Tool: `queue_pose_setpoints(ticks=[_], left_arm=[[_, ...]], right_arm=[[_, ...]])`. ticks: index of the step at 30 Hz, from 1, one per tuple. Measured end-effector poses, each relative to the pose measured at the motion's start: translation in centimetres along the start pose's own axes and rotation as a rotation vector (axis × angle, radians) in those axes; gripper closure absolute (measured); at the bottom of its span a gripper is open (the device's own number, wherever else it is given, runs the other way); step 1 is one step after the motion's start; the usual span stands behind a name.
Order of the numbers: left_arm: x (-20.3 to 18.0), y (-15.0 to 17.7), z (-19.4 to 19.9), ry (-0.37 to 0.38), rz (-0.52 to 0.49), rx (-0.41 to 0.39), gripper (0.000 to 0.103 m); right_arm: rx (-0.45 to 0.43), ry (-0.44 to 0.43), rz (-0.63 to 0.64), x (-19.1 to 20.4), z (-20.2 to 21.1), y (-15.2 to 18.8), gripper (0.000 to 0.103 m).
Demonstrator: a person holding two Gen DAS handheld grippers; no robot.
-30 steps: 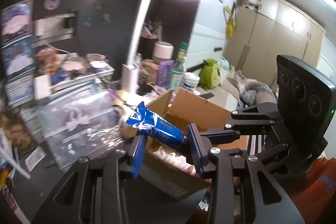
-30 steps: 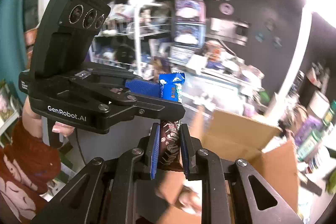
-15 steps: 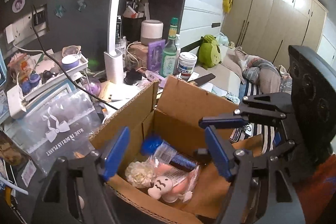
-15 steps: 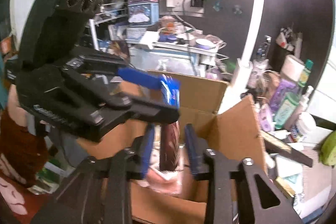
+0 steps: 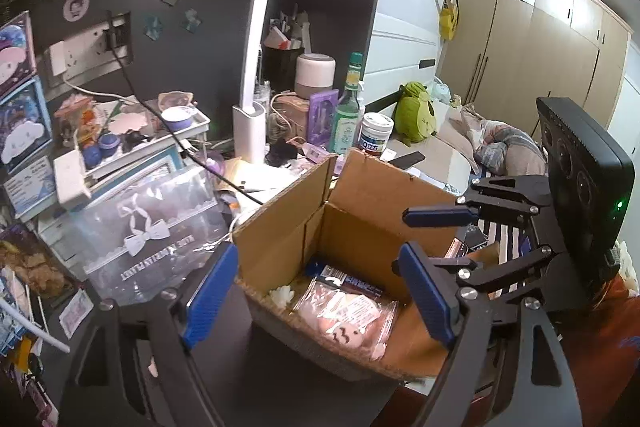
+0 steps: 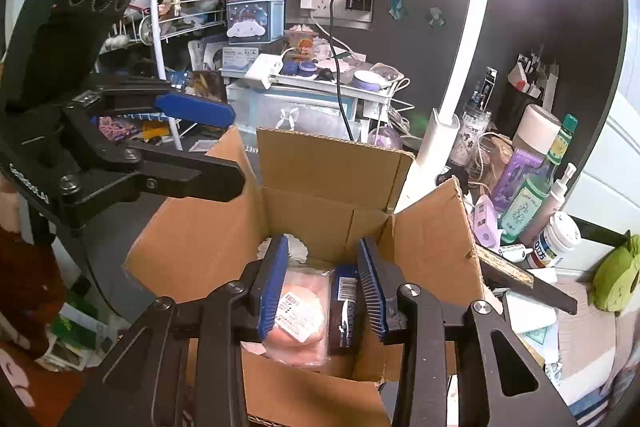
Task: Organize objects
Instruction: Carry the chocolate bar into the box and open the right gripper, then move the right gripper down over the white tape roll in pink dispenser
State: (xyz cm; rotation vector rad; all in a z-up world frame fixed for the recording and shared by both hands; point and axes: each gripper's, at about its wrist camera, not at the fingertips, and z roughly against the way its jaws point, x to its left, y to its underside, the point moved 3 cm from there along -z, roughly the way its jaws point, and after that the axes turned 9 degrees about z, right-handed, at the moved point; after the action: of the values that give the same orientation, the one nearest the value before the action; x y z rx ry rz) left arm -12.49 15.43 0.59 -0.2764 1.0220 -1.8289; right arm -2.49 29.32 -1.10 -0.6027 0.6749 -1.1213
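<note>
Clutter fills the desk behind my working spot: a white lamp [image 5: 256, 75], bottles, jars and storage drawers under a dark wall. Below me sits an open cardboard box [image 5: 360, 195], flaps up, and both my tools hang over it.

My left gripper [image 5: 320, 291] stands wide with its jaws opening, and nothing lies between the blue pads. My right gripper [image 6: 324, 287] is narrower, jaws also opening; the pads frame the packets below but do not press on anything.

Inside the box I see a pink snack packet [image 6: 296, 311], a dark wrapped bar [image 6: 344, 303] beside it, and something small and white [image 5: 282, 294] near the box wall. I judge that these pieces are already stowed, so this round of dropping looks done. Plenty of loose items remain on the desk, though I cannot tell which of them belong in the box.

The box floor is partly hidden by my own fingers, and the near wall cuts off what lies lowest. Labels on the packets are too small to read.
</note>
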Motion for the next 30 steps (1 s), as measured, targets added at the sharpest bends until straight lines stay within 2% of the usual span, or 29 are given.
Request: queue_pose_setpoints(ticks=[3, 7, 9, 10, 14, 18, 19, 23, 26, 30], left_arm=[[0.6, 0.5, 1.2, -0.001, 0.013, -0.022, 0.022], [2.1, 1.3, 3.1, -0.020, 0.033, -0.055, 0.022], [2.9, 1.8, 4.2, -0.034, 0.044, -0.076, 0.013], [3.3, 2.0, 4.7, -0.037, 0.049, -0.085, 0.011], [5.2, 3.2, 6.5, -0.053, 0.072, -0.107, 0.011], [7.6, 4.6, 8.6, -0.082, 0.100, -0.136, 0.011], [8.1, 5.0, 9.0, -0.087, 0.107, -0.140, 0.011], [10.6, 6.9, 10.6, -0.129, 0.143, -0.153, 0.010], [12.3, 8.2, 11.3, -0.154, 0.168, -0.161, 0.010], [14.7, 10.1, 11.6, -0.191, 0.213, -0.154, 0.010]], right_arm=[[-0.009, 0.021, 0.015, 0.8, 0.4, -0.4, 0.055], [-0.016, 0.033, 0.040, 2.3, 0.7, -1.3, 0.053], [-0.022, 0.048, 0.058, 3.3, 0.9, -1.9, 0.045], [-0.026, 0.055, 0.069, 3.8, 1.0, -2.2, 0.043], [-0.036, 0.064, 0.099, 6.0, 0.9, -3.4, 0.041], [-0.046, 0.058, 0.130, 8.5, 0.6, -4.7, 0.028], [-0.049, 0.057, 0.145, 9.3, 0.5, -5.1, 0.028], [-0.043, 0.013, 0.177, 12.0, -0.6, -6.2, 0.027], [-0.039, -0.029, 0.195, 14.2, -2.1, -6.9, 0.016], [-0.014, -0.159, 0.189, 16.9, -4.6, -7.2, 0.016]])
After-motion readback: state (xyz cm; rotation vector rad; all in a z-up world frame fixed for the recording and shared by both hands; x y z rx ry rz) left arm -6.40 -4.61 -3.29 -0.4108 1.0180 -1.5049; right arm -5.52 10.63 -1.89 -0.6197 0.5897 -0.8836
